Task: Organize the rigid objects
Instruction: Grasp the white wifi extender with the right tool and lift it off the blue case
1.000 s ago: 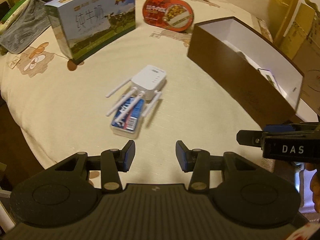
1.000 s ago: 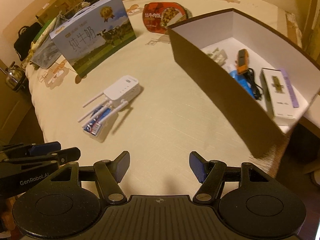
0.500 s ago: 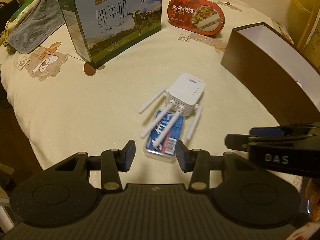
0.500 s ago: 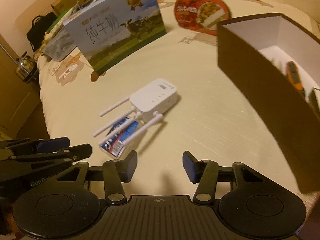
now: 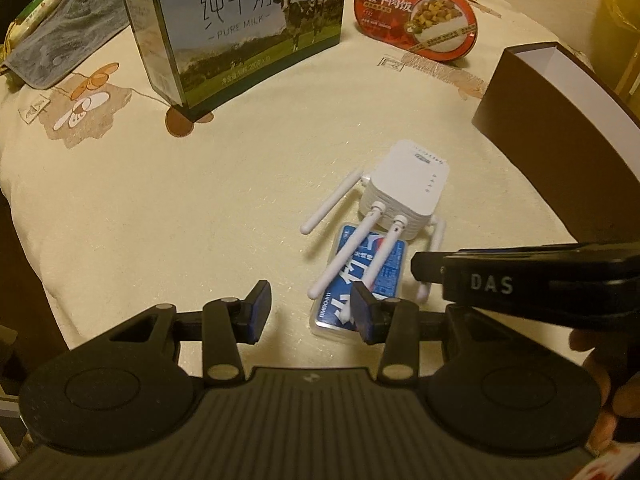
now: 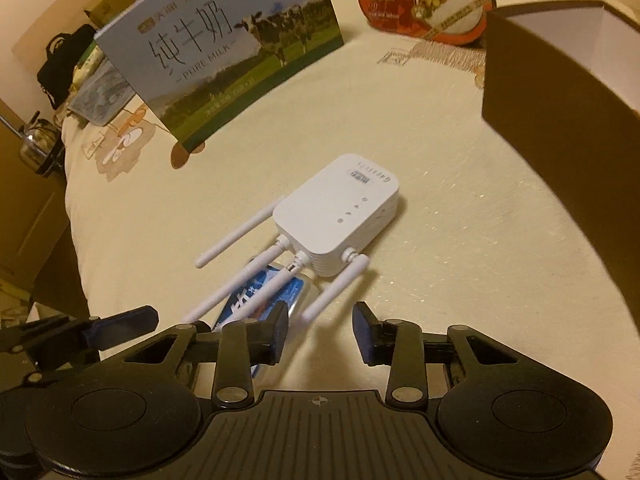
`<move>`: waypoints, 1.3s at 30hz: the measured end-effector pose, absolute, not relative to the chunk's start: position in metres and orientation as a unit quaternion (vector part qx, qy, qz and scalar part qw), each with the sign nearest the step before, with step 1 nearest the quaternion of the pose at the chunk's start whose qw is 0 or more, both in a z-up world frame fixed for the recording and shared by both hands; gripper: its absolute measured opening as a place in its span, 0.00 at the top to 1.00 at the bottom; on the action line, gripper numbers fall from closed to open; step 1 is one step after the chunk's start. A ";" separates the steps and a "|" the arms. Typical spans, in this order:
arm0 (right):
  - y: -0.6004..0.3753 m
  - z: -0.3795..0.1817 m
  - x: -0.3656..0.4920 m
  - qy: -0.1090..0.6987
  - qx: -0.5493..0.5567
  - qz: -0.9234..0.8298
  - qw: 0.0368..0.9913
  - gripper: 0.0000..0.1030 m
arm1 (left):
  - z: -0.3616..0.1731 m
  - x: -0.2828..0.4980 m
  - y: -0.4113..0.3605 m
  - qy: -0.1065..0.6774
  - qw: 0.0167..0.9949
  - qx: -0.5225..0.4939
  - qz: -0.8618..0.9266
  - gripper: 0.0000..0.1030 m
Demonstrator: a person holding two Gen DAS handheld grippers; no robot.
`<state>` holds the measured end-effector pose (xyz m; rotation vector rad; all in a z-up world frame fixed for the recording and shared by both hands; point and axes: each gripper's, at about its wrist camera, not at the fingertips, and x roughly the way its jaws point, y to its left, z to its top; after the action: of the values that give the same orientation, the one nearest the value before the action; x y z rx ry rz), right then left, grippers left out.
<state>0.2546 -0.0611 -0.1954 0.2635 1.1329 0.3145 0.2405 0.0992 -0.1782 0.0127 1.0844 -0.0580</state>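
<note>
Left gripper (image 5: 310,306) hovering jaws apart, empty; blue packet (image 5: 362,280) just ahead of its right finger, under white router (image 5: 406,192) antennas. Right gripper (image 6: 320,334) also gaping, nearing router. Probably picking next; needing antennas cleared, then brown box (image 6: 560,92).

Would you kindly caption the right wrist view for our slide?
Open right gripper nears white four-antenna router lying over a blue-labelled clear case, brown box beside.
</note>
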 end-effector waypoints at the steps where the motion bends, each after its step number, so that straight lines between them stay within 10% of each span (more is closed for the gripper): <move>1: -0.059 -0.198 0.256 0.536 0.126 0.146 0.822 0.74 | -0.180 0.241 0.100 0.517 0.856 0.006 -0.028 0.62; 10: -0.081 -0.203 0.265 0.541 0.146 0.097 0.823 0.97 | -0.177 0.239 0.098 0.514 0.857 -0.006 -0.044 0.62; 31: -0.196 -0.194 0.209 0.552 0.042 0.079 0.829 0.96 | -0.197 0.248 0.063 0.529 0.844 0.050 -0.075 0.47; 33: -0.197 -0.188 0.209 0.547 0.048 0.090 0.831 0.86 | -0.202 0.253 0.061 0.534 0.840 0.059 -0.076 0.46; 35: -0.194 -0.183 0.213 0.539 0.050 0.095 0.835 0.44 | -0.207 0.256 0.059 0.535 0.838 0.066 -0.077 0.46; 39: -0.182 -0.176 0.222 0.513 0.051 0.107 0.850 0.34 | -0.213 0.262 0.055 0.537 0.837 0.067 -0.076 0.47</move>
<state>0.2225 -0.1821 -0.1760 0.1072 1.0794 0.2259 0.2616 0.0552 -0.2131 0.1421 1.1365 -0.1601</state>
